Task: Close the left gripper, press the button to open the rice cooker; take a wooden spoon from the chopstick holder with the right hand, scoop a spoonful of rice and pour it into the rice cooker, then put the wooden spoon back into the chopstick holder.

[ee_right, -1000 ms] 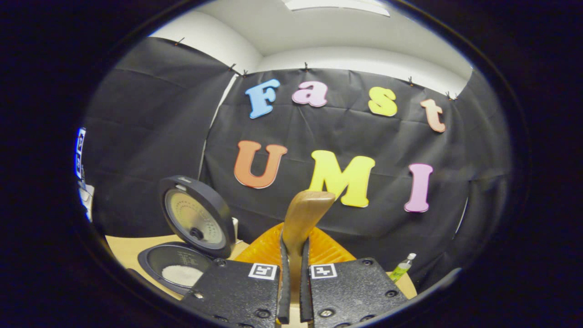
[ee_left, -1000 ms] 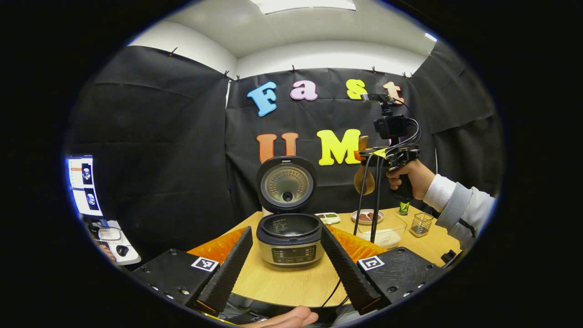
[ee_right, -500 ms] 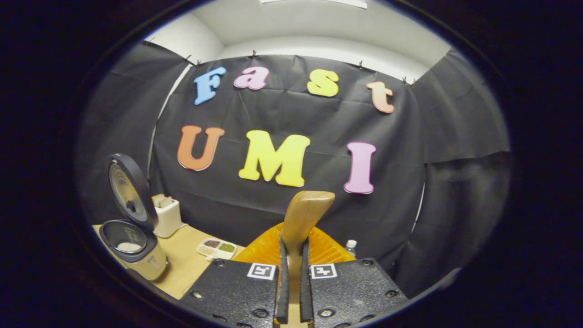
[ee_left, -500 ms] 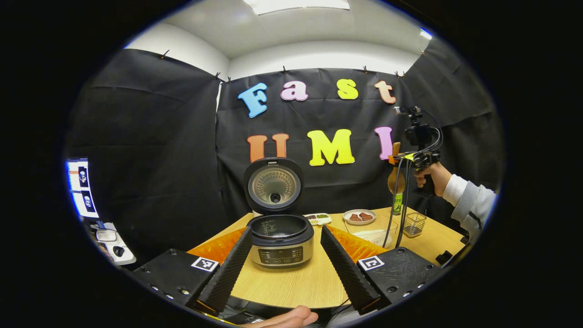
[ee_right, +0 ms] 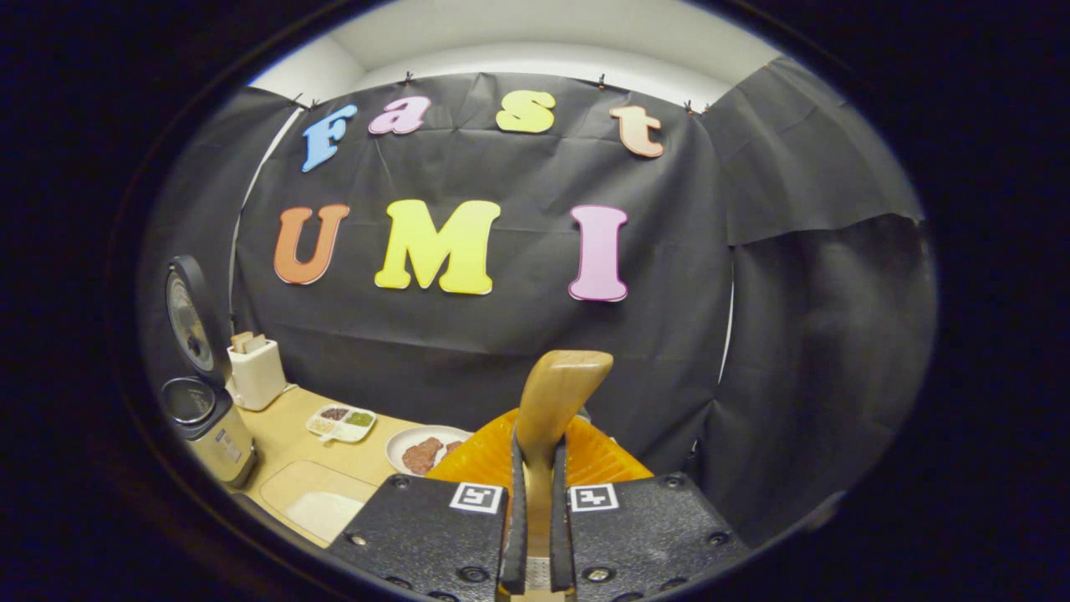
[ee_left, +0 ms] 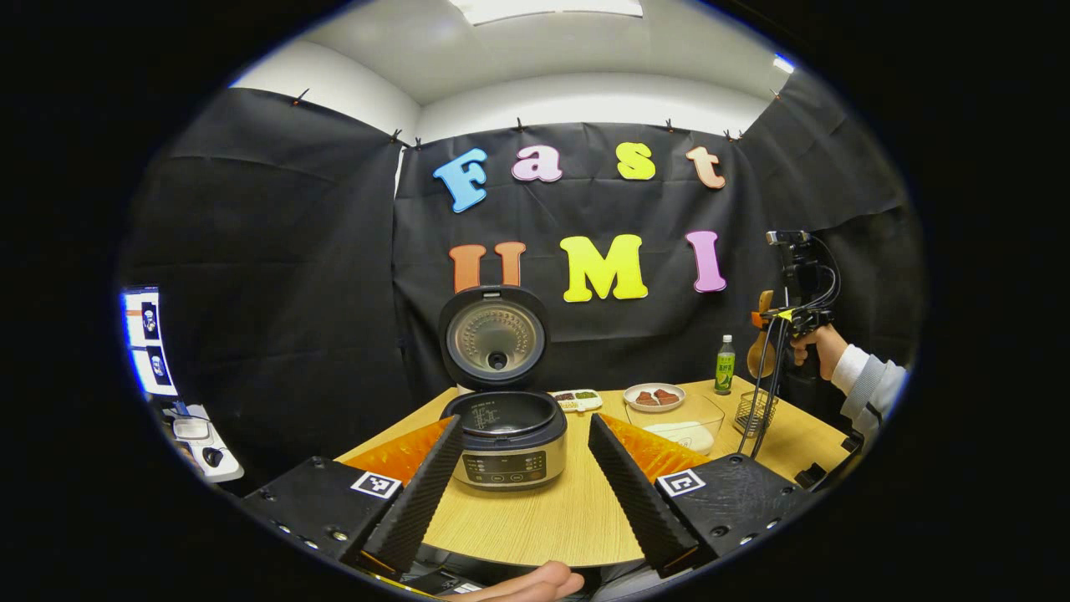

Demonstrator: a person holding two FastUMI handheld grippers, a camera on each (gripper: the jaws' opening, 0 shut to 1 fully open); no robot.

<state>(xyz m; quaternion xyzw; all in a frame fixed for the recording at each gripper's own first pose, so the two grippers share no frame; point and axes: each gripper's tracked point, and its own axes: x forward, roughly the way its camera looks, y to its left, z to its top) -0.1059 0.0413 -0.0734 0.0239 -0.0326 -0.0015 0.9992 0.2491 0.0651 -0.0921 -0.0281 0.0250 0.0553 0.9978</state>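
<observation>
We're seeing the round grey rice cooker (ee_left: pixel 508 435) w/ lid up; right gripper (ee_right: pixel 535 535) clamping the tan wooden spoon (ee_right: pixel 553 401) above the wire-mesh chopstick holder (ee_left: pixel 755 413), left gripper (ee_left: pixel 522 481) jaws spread, only the return remaining.

Bright ceiling panel (ee_left: pixel 547 8) lights the booth evenly; sharp centre, strong fisheye bending at edges.

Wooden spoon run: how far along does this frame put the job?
Done: the rice cooker stands with its lid up; whether rice is in the pot can't be judged here. In hand: the right gripper is shut on the wooden spoon, held above the wire chopstick holder. Left: lower the spoon into the holder. The left gripper is open.
</observation>
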